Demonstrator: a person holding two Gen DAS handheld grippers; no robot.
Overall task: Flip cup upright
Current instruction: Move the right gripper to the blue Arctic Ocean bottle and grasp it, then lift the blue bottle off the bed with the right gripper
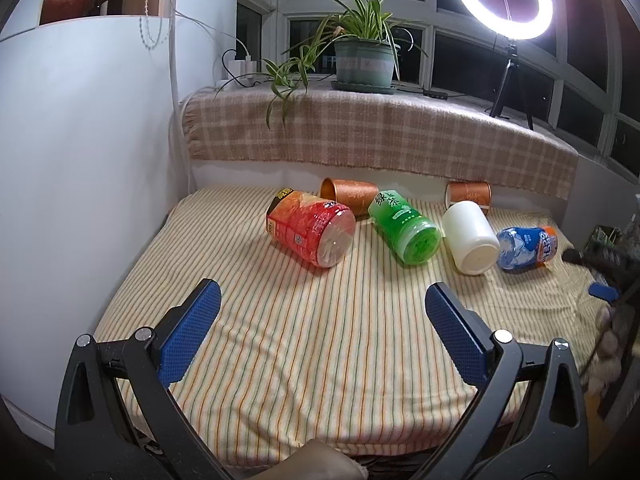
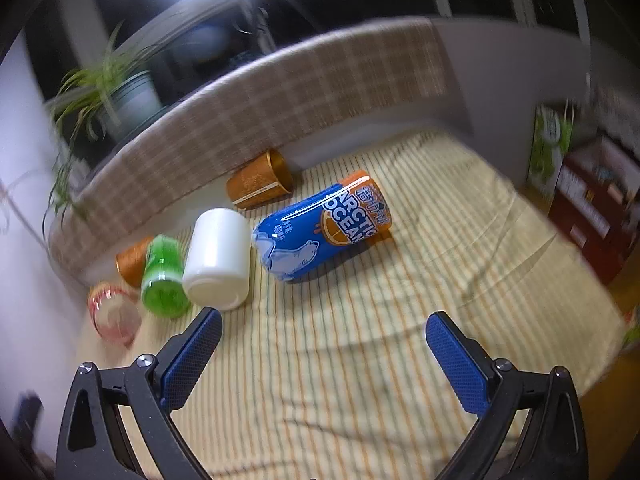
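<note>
Cups are found lying on their sides on the striped cloth. Nearest the cameras, the left gripper and right gripper are held with jaws spread wide, nothing between them. From the right gripper, the white cup is seen at 11 o'clock and the blue cup at 12 o'clock, the two touching. From the left gripper, the red cup lies at 12 o'clock and the green cup at 1 o'clock. Farthest back, two copper cups are positioned against the plaid-covered ledge, near 12 and 1 o'clock.
</note>
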